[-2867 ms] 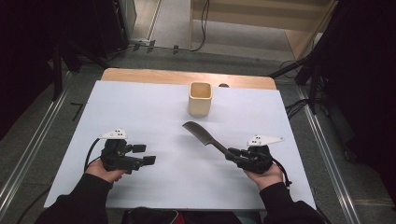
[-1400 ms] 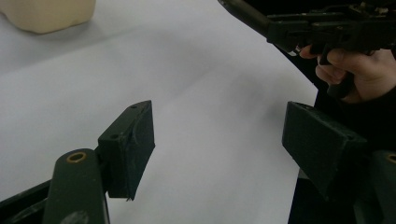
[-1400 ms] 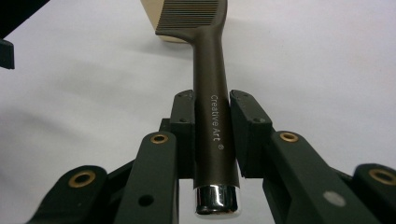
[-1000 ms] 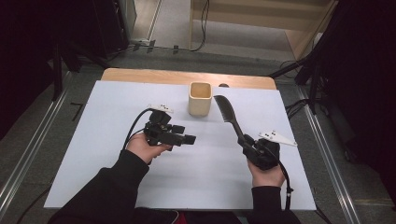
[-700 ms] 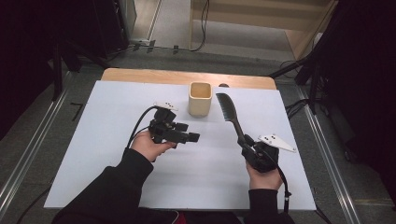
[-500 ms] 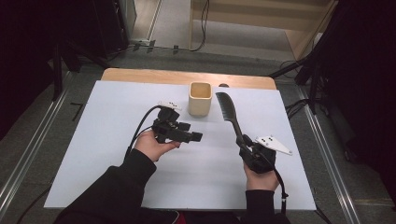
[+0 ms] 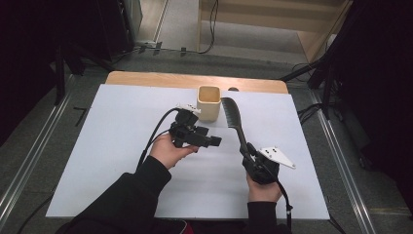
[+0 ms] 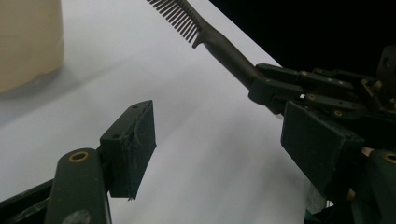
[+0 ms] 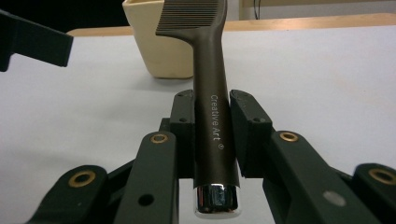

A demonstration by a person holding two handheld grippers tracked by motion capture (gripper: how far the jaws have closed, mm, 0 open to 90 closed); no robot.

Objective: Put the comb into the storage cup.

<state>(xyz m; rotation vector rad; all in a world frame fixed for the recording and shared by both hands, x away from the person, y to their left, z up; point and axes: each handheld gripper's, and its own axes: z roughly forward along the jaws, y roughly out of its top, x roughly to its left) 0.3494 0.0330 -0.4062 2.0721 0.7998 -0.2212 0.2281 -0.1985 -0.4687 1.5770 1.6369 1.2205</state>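
Comb (image 7: 234,119) points lengthwise, teeth end toward cup (image 7: 209,103), handle clamped in right hand-held gripper (image 7: 250,155).

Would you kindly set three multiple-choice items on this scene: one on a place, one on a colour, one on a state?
1. Where does the cup stand?
A. near the table's far edge
B. at the near edge
C. on the floor

2. What colour is the comb?
A. white
B. dark brown
C. red

3. How is the left gripper?
A. shut on the cup
B. shut on the comb
C. open, holding nothing

Answers: 1 A, the high view shows it by the wooden strip; 2 B, its handle looks dark in the right gripper view; 3 C, its jaws stand apart over bare table, while the right gripper clamps the comb.
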